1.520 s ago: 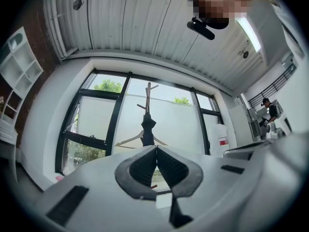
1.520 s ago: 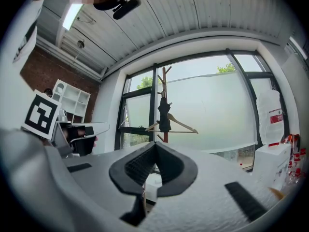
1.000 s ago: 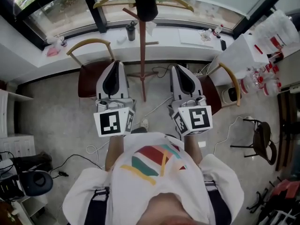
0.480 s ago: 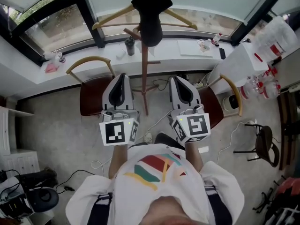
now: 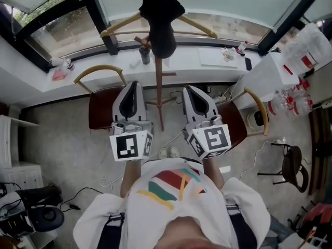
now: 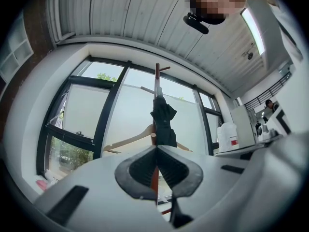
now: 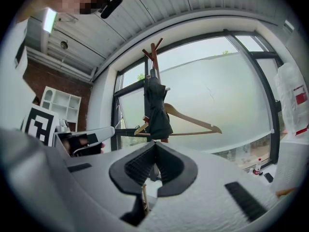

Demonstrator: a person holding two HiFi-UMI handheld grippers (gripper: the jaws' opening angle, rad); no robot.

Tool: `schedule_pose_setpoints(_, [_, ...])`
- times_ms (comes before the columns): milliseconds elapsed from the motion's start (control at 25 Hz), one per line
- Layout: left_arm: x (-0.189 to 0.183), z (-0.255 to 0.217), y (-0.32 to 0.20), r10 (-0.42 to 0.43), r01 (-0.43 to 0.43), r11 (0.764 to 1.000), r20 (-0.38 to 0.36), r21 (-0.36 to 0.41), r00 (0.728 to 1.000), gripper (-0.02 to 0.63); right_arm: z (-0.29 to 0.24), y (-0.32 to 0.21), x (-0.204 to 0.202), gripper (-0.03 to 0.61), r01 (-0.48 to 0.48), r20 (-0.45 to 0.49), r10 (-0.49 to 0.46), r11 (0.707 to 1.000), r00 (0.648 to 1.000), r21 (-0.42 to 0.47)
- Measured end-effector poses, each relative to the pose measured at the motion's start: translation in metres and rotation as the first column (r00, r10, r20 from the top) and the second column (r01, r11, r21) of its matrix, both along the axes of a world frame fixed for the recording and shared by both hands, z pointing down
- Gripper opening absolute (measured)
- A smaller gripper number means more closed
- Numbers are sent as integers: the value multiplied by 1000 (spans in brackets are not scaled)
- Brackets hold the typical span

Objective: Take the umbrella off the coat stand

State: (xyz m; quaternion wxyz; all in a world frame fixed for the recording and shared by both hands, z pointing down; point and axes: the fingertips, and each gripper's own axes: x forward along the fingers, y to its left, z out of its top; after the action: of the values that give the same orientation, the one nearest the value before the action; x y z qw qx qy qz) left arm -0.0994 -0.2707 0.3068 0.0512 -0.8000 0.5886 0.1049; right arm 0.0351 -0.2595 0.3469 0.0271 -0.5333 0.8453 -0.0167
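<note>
A folded black umbrella [image 5: 158, 14] hangs from the top of a reddish wooden coat stand [image 5: 158, 82] in front of the window. It also shows as the umbrella [image 6: 164, 122] in the left gripper view and the umbrella [image 7: 156, 108] in the right gripper view, dead ahead and well beyond the jaws. My left gripper [image 5: 131, 85] and right gripper [image 5: 190, 90] are held side by side, either side of the stand's pole and short of it. Both are shut with nothing between the pads.
A wooden clothes hanger [image 5: 155, 25] hangs on the stand behind the umbrella. Two chairs [image 5: 101, 87] [image 5: 249, 105] flank the stand's base. The white window sill [image 5: 207, 53] carries a dark cup and small items. Cables lie on the floor.
The coat stand and umbrella have drawn closer and larger in the head view as the person stepped toward them. Both grippers stay shut and side by side.
</note>
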Motion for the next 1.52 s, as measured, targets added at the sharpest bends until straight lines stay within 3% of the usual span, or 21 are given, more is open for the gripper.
schedule_pose_setpoints(440, [2, -1, -1, -25, 25, 1000, 10, 3, 1000, 8, 3, -8, -3, 0, 34, -11, -34, 999, 999, -1])
schedule_pose_setpoints(560, [0, -2, -1, -32, 32, 999, 11, 5, 999, 8, -10, -12, -8, 6, 79, 19, -80, 997, 997, 10])
schedule_pose_setpoints(760, [-2, -6, -4, -41, 41, 999, 12, 11, 999, 8, -68, -37, -22, 163, 205, 54, -209, 976, 976, 72])
schedule_pose_setpoints(920, [1, -6, -3, -39, 39, 999, 15, 6, 999, 8, -115, -62, -37, 254, 270, 63, -277, 957, 959, 108])
schedule_pose_setpoints(1200, [-4, -4, -2, -55, 55, 998, 16, 1, 998, 8, -129, -120, -57, 306, 273, 9, -274, 961, 962, 51])
schedule_pose_setpoints(1520, [-8, 8, -3, -59, 59, 998, 17, 13, 998, 8, -117, -150, -76, 308, 313, -24, -313, 949, 949, -32])
